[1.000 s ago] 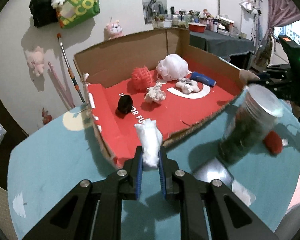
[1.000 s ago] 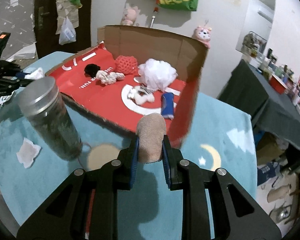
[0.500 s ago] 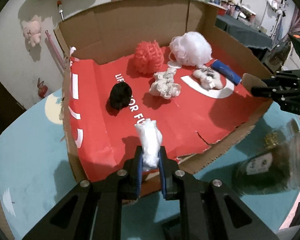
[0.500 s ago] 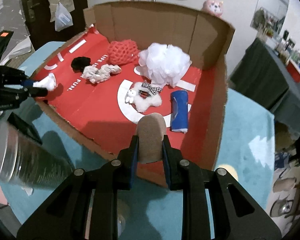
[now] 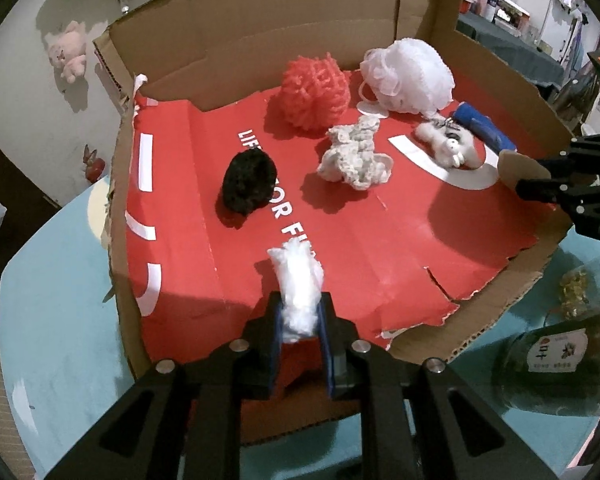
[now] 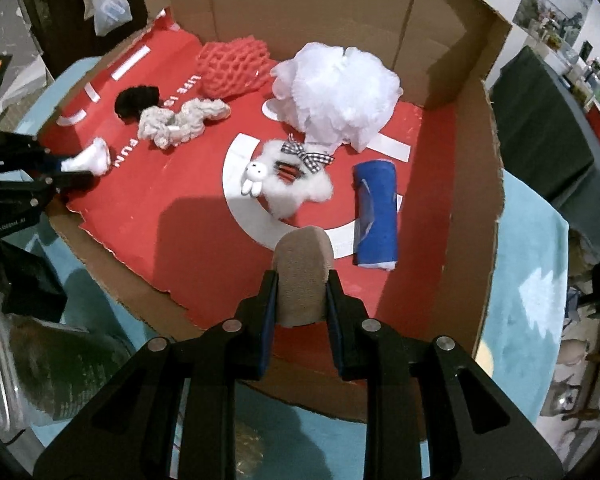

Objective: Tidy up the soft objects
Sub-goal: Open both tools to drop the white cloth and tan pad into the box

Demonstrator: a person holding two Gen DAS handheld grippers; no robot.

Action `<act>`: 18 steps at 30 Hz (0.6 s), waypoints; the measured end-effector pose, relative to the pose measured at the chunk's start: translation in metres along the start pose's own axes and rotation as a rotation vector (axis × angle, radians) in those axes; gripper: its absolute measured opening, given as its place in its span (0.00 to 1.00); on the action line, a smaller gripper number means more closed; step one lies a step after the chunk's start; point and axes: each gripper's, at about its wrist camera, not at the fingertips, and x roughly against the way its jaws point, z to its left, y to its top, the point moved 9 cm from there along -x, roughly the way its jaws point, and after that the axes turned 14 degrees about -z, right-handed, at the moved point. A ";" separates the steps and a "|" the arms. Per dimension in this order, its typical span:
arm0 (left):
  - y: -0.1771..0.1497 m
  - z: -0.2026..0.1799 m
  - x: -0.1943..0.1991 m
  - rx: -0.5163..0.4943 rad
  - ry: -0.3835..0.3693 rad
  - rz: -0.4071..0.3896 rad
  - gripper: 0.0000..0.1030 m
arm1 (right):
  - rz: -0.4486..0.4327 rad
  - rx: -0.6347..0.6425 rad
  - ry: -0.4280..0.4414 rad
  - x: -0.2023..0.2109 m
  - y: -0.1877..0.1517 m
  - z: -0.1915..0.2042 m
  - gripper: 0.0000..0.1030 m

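Observation:
My left gripper [image 5: 300,316] is shut on a white cotton wad [image 5: 298,284], held over the near edge of the red-lined cardboard box [image 5: 172,220]. My right gripper [image 6: 300,292] is shut on a tan sponge pad [image 6: 304,268] over the box's front edge [image 6: 472,184]. Inside the box lie a black pom-pom [image 5: 250,184], a red mesh ball [image 5: 314,94], a white bath pouf [image 6: 336,92], a grey knitted scrunchie [image 5: 354,156], a white fluffy bunny clip [image 6: 288,180] and a blue roll [image 6: 376,212].
The box sits on a light blue table [image 5: 56,300]. A glass jar with dark contents [image 5: 556,352] stands right of the box in the left wrist view and shows at lower left in the right wrist view [image 6: 28,372]. Brown box walls [image 6: 320,4] rise at the back.
Both grippers have moved forward and lower over the box, each still holding its object. The box contents fill more of both views.

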 end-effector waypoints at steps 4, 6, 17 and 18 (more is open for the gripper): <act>-0.001 0.002 -0.002 -0.010 0.011 0.006 0.16 | 0.032 0.000 -0.022 -0.007 -0.002 -0.003 0.23; -0.001 0.003 -0.003 -0.010 0.012 0.009 0.17 | 0.045 -0.004 -0.036 -0.012 -0.003 -0.005 0.24; 0.001 0.006 -0.007 -0.019 0.009 0.017 0.26 | 0.049 0.029 -0.030 -0.013 -0.006 0.004 0.48; 0.001 0.006 -0.007 -0.019 0.009 0.016 0.28 | 0.043 0.040 -0.046 -0.012 -0.005 0.004 0.49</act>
